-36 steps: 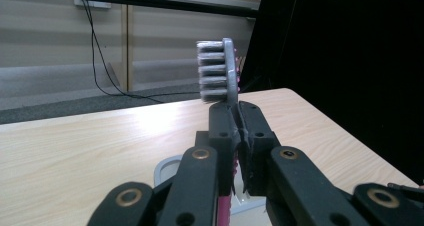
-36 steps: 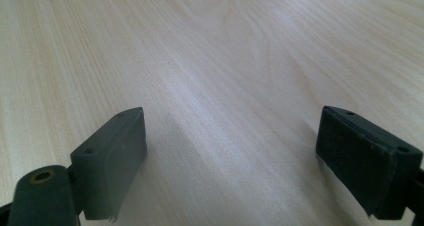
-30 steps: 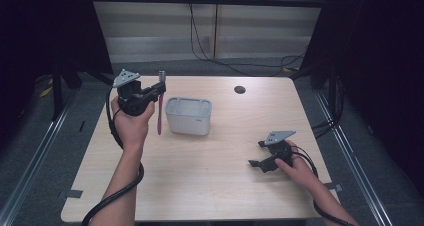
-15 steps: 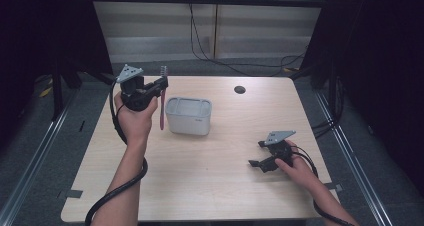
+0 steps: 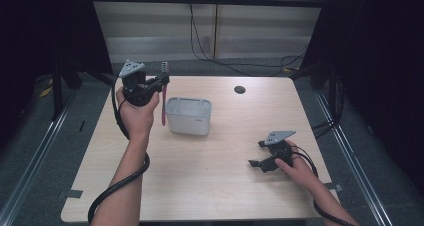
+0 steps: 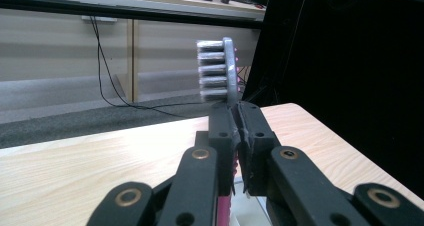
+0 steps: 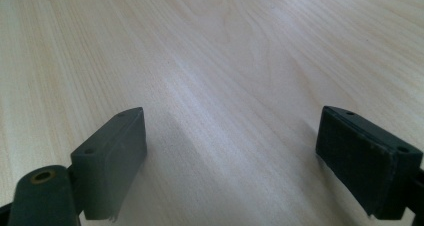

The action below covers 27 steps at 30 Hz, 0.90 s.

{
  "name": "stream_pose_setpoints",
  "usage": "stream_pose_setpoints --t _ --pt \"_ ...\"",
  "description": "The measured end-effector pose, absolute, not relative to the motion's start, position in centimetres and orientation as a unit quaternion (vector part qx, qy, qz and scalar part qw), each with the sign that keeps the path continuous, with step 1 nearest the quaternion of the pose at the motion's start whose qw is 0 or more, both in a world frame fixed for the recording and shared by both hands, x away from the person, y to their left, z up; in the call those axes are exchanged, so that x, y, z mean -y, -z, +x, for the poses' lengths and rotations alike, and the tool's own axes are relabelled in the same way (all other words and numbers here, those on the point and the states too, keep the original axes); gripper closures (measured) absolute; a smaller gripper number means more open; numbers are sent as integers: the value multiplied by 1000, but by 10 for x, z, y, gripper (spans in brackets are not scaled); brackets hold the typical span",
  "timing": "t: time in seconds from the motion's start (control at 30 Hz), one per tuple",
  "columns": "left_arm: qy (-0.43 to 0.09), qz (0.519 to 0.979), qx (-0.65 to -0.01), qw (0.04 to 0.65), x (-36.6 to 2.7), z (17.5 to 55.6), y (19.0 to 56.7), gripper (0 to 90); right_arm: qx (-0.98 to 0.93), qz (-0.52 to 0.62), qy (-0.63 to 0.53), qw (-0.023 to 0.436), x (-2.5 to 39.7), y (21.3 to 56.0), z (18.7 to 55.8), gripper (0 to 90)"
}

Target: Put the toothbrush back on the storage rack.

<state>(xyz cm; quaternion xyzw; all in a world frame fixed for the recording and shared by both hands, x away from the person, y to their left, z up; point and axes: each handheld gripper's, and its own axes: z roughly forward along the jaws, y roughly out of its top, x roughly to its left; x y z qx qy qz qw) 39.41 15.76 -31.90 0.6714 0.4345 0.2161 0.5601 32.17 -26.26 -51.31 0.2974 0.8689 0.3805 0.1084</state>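
Note:
My left gripper [image 5: 161, 81] is raised above the table's left side, shut on a pink-handled toothbrush [image 5: 163, 103] held upright. Its grey bristle head [image 6: 216, 71] sticks up above the closed jaws, and the pink handle [image 6: 224, 208] hangs below them. Just right of the toothbrush stands a white rectangular container [image 5: 188, 115]. Low over the table at the right front, my right gripper [image 5: 257, 162] is open; its two pads [image 7: 112, 161] are wide apart over bare wood, with nothing between them.
The light wooden table [image 5: 215, 186] has a round black cable hole [image 5: 239, 90] near its far edge. Black cables trail from both grippers. Dark curtains flank the table, and a grey floor with rails runs around it.
My left gripper has moved right and slightly up with the toothbrush, bringing it closer to the white container. The right gripper has stayed in place.

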Motion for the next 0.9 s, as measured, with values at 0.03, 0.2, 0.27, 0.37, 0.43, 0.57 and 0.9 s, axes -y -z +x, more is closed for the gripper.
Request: stream_pose_setpoints --t 0.03,0.2,0.27,0.37,0.43,0.57,0.9 --pt "-215 669 -435 562 -157 395 319 857 -869 298 -380 109 263 513 322 125" --pt "-217 668 -435 563 -156 396 317 856 -869 297 -380 108 263 513 322 125" --pt "-218 667 -435 565 -157 397 316 856 -869 298 -380 108 263 513 322 125" --pt "-218 664 -436 567 -157 398 313 856 -869 297 -380 109 263 513 322 125" --pt "-216 662 -437 569 -158 399 312 856 -869 296 -381 109 263 513 322 125" --pt "-216 660 -437 571 -159 401 309 856 -869 296 -381 109 263 513 322 125" --pt "-218 657 -440 573 -157 408 307 855 -869 296 -381 109 263 513 322 125"
